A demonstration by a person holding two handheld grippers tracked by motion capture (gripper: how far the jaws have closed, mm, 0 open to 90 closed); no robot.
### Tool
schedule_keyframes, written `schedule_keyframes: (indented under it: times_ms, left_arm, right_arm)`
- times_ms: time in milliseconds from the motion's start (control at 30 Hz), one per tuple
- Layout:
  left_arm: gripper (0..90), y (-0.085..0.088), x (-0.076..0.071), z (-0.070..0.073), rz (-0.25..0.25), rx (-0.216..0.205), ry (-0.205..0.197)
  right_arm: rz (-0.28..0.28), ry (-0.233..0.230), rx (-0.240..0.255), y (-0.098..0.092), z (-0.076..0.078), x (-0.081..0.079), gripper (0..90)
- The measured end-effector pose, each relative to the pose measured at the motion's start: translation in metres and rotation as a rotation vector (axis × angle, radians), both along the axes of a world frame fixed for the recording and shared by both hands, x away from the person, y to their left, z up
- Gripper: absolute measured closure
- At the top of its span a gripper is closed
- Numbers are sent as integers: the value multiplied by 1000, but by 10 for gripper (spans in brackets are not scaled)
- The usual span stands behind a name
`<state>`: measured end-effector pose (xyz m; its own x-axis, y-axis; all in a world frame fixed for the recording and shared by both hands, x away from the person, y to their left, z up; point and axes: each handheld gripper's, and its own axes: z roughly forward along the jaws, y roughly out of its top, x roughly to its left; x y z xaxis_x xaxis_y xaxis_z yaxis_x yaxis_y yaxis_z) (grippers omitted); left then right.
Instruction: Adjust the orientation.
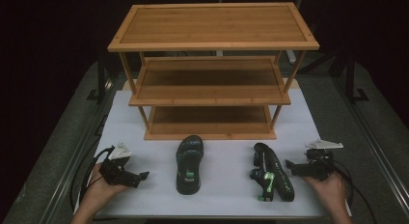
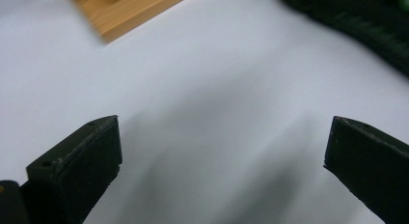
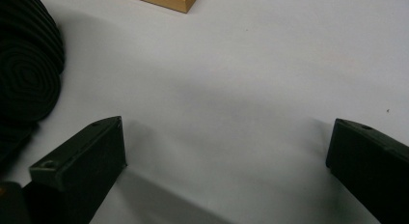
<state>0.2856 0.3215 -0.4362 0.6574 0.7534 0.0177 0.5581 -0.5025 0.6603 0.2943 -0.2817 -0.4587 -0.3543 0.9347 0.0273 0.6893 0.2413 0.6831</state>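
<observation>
A white table (image 1: 226,190) carries a three-tier wooden rack (image 1: 212,72) toward its far edge. Before it, one black sandal (image 1: 189,164) lies flat near the middle and the other sandal (image 1: 272,172) lies on its side toward the right edge. My left gripper (image 1: 137,177) and right gripper (image 1: 293,166) rest near the front corners, jaws spread, holding nothing.

A honey-brown wooden rack (image 1: 212,69) with visible grain is set on a white desk (image 1: 222,195). In front of the rack, a black sandal (image 1: 189,163) marked with a small green patch is seen, and beside it a second black sandal (image 1: 272,173) with green and white accents and a ribbed sole pattern. Each hand-held gripper (image 1: 126,175) (image 1: 301,167) is black, topped by a pale grey plate.
</observation>
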Motion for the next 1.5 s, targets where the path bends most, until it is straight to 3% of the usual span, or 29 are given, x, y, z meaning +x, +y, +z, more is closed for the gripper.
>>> schedule_keyframes:
  times_ms: [133, 167, 267, 333, 467, 567, 767, 933, 1067, 1233, 1500]
  left_arm:
    - [0, 4, -5, -10, 14, 17, -3]
    - [0, 5, -7, -12, 16, 4, -14]
    - [0, 9, -9, -16, 20, -28, -32]
    - [0, 9, -9, -16, 18, -25, -34]
    - [0, 9, -9, -16, 21, -31, -30]
    - [0, 9, -9, -16, 21, -31, -33]
    - [0, 9, -9, -16, 21, -31, -33]
    - [0, 9, -9, -16, 21, -32, -30]
    - [0, 9, -9, -16, 21, -32, -29]
    - [0, 9, -9, -16, 21, -32, -30]
    - [0, 9, -9, -17, 22, -33, -31]
  right_arm:
    - [2, 2, 0, -1, 1, 0, 17]
    - [-2, 3, 1, -1, 1, -1, 50]
    - [-5, -10, 7, -6, 7, -5, 272]
    - [-6, -8, 16, -10, 10, -8, 447]
    - [40, -26, 83, -17, 16, -12, 743]
    - [73, -52, 115, -18, 27, -18, 894]
    - [130, -53, 169, -13, 48, -26, 896]
    - [205, -33, 192, -3, 66, -33, 896]
    - [272, -45, 237, 7, 78, -41, 897]
    - [335, -41, 285, 16, 82, -44, 896]
    - [407, -27, 273, 34, 82, -43, 897]
